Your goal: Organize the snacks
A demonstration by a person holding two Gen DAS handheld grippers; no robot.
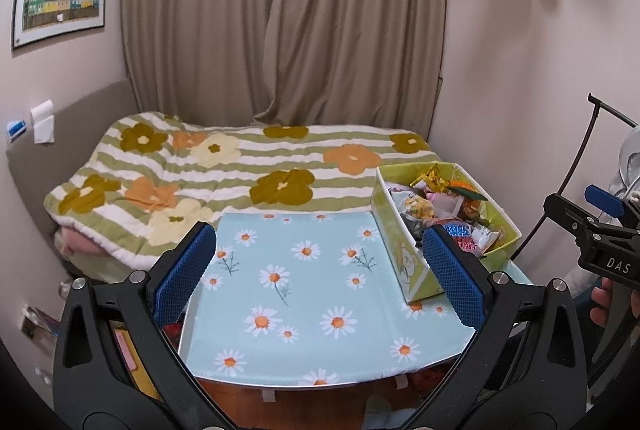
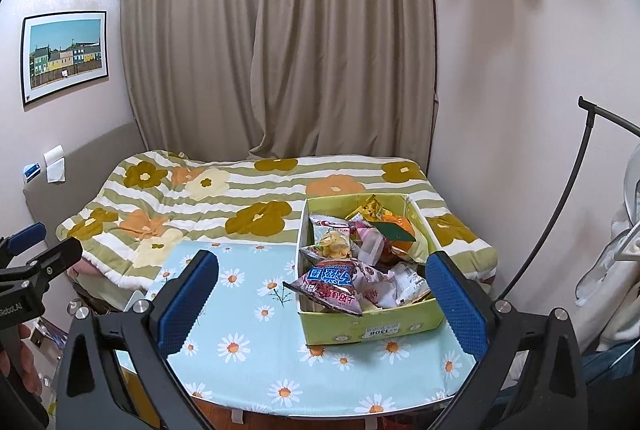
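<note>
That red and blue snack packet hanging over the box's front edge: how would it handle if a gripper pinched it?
The red and blue packet looks like puffy, glossy foil, so probably light, crinkly and somewhat slippery. It rests loosely atop other wrappers in the green box, so it should lift free easily. Its contents may crush under a hard squeeze.

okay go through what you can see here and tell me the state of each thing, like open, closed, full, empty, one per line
Left tool: open, holding nothing.
Right tool: open, holding nothing.
Snack box: lidless, heaped with packets, on the table's right side.
Red and blue packet: hanging over the box's front left rim.
Table: covered by a daisy cloth, bare apart from the box.
Curtain: drawn shut.
Bed: covered with a flowered quilt.
</note>
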